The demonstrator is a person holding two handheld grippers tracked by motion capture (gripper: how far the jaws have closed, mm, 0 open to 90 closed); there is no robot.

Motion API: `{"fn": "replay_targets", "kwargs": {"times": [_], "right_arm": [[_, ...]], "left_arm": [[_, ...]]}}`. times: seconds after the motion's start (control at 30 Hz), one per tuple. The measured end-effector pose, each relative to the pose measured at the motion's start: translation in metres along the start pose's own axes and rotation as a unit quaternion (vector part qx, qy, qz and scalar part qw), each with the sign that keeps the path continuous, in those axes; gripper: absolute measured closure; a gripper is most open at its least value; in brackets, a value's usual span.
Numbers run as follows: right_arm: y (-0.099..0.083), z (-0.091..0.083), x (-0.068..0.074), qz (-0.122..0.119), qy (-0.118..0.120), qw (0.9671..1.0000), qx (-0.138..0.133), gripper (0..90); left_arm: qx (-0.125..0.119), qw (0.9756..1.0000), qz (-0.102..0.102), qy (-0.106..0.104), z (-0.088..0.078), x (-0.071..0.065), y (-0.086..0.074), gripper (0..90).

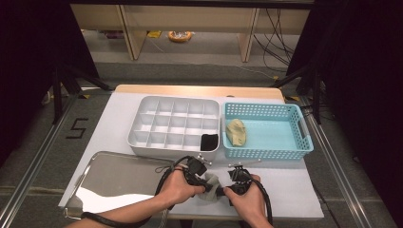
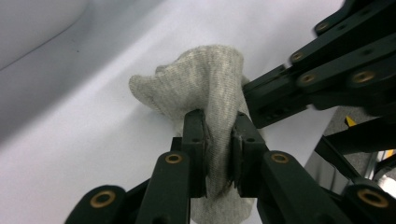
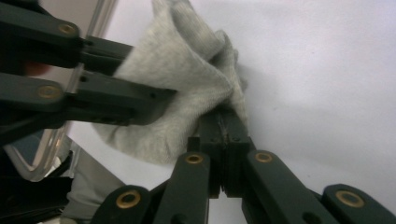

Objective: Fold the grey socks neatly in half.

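Note:
A grey sock point(image 1: 211, 190) lies bunched on the white mat near the table's front edge, between my two hands. My left gripper point(image 1: 202, 179) comes at it from the left. In the left gripper view the left gripper point(image 2: 218, 119) is shut on a fold of the grey sock point(image 2: 205, 79). My right gripper point(image 1: 223, 187) comes from the right. In the right gripper view the right gripper point(image 3: 225, 123) is shut tight on a thin edge of the sock point(image 3: 187, 60). Each view shows the other gripper biting the same sock: the right one point(image 2: 252, 100) and the left one point(image 3: 154, 100).
A grey divided organizer point(image 1: 142, 111) sits behind the hands, with a black rolled item point(image 1: 208, 141) in its near right compartment. To its right a light blue basket point(image 1: 266, 153) holds a yellowish sock point(image 1: 236, 132). A shiny metal tray point(image 1: 119, 175) lies at the front left.

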State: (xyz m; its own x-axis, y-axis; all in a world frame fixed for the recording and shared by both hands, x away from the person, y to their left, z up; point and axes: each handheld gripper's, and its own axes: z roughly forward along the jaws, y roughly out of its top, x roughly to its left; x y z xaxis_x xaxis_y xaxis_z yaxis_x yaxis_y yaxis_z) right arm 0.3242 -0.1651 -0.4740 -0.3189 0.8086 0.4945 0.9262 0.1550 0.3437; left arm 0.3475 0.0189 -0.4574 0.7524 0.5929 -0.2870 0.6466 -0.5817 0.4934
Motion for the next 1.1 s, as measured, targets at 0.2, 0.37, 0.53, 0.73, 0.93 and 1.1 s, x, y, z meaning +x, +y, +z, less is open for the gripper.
{"fn": "replay_targets", "kwargs": {"times": [0.2, 0.37, 0.53, 0.73, 0.93, 1.1], "right_arm": [[0.009, -0.032, 0.013, 0.015, 0.011, 0.9987, -0.048, 85.4], [0.028, -0.031, 0.016, -0.012, 0.004, 0.9978, -0.066, 77.5], [0.032, -0.02, 0.021, 0.02, -0.008, 0.9994, -0.028, 75.6], [0.034, -0.014, 0.019, 0.009, -0.032, 0.9993, -0.02, 82.2], [0.034, -0.011, 0.015, 0.025, -0.032, 0.9992, -0.001, 86.9], [0.031, -0.012, 0.013, 0.007, -0.038, 0.9992, -0.006, 87.8]], "left_arm": [[0.0, 1.0, 0.003, 0.004, 0.001, -0.003, 0.0, 77.5], [0.003, 0.9999, 0.005, 0.011, 0.001, -0.004, 0.0, 76.9], [0.0, 0.9999, 0.011, 0.01, 0.002, -0.004, 0.0, 76.2], [-0.002, 0.9998, 0.017, 0.014, 0.003, -0.008, -0.001, 74.9], [-0.008, 0.9997, 0.022, 0.008, 0.003, -0.007, -0.002, 72.8], [-0.021, 0.9994, -0.002, -0.028, -0.001, -0.002, -0.002, 65.4]]}}
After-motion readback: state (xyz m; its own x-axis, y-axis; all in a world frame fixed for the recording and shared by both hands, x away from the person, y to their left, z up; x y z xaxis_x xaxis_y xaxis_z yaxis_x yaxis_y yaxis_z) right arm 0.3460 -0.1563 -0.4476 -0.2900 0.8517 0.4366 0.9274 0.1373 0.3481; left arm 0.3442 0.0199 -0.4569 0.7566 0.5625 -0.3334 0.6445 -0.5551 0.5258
